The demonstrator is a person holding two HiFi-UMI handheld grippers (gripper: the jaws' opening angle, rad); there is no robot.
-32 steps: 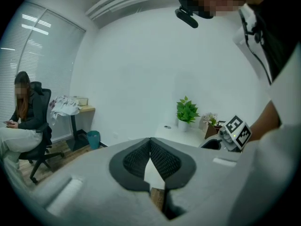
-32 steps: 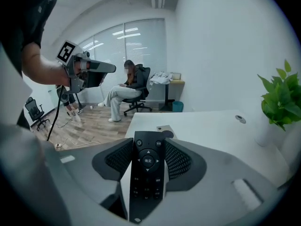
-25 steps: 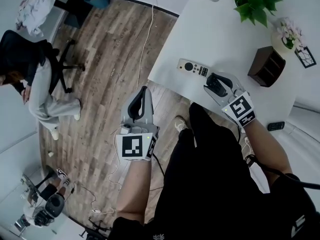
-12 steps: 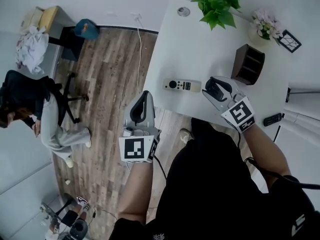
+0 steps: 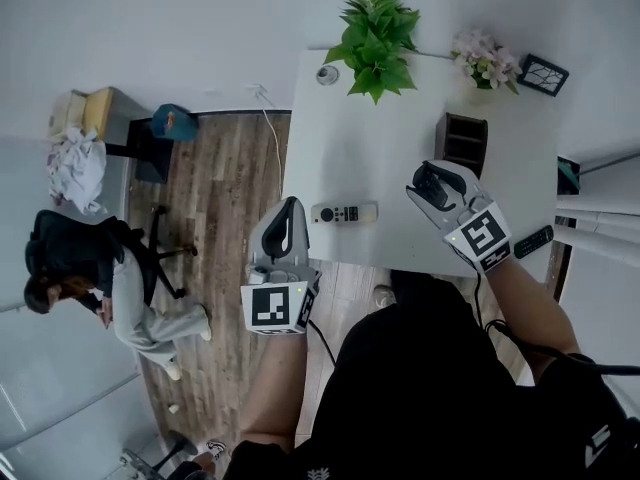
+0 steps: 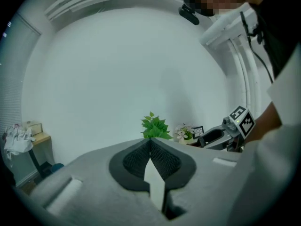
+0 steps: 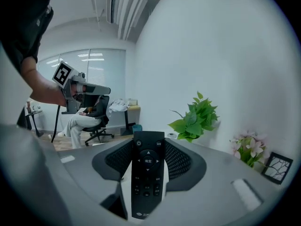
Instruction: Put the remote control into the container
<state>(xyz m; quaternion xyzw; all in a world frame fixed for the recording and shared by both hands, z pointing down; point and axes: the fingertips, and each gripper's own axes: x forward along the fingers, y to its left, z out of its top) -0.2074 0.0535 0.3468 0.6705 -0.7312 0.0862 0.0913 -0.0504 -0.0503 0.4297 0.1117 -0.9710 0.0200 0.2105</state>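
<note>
As right tongs [image 7: 148,146] clamp, black remote [image 7: 147,178] stands between.

Shows white wall [image 5: 200,28] at twelve o'clock, plank floor [image 5: 215,198] at nine, white table [image 5: 370,148] at one with a leafy plant [image 5: 375,28], a person [image 5: 130,293] on an office chair [image 5: 65,248] at eight. Has blinded windows [image 7: 89,62] beyond.

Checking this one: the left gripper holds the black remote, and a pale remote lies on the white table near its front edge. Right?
Not quite. The right gripper view shows the black remote held in the right gripper; the left gripper is shut on nothing. The pale remote does lie on the white table near its front edge.
</note>
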